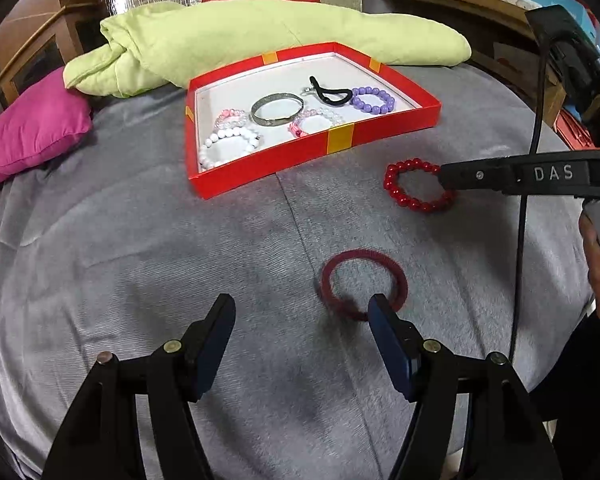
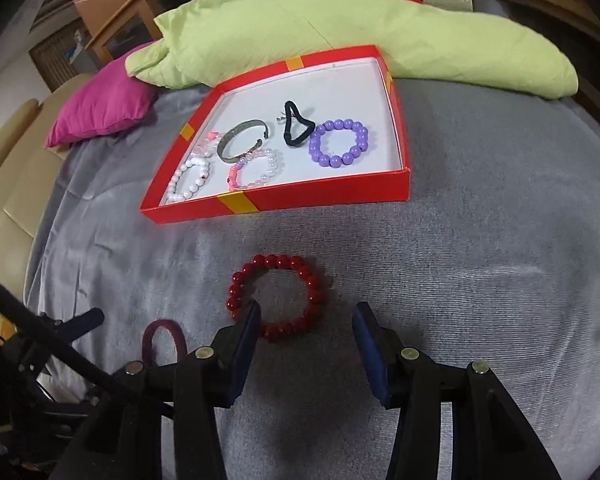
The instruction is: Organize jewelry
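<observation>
Gray cloth [image 2: 480, 280] covers the table, with the red box [image 2: 320, 196] at 12 o'clock. Both grippers have fingers wide apart: right gripper [image 2: 306, 316] over the red bead bracelet [image 2: 278, 296], left gripper [image 1: 302, 308] by the dark red hair band [image 1: 362, 282]. Go straight down so one finger lands inside each ring, then squeeze gently.

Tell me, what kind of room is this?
Probably a home living room or bedroom, not a lab. A grey blanket covers the surface, with a magenta cushion and folded green bedding behind the red jewelry box, plus wooden furniture.
</observation>
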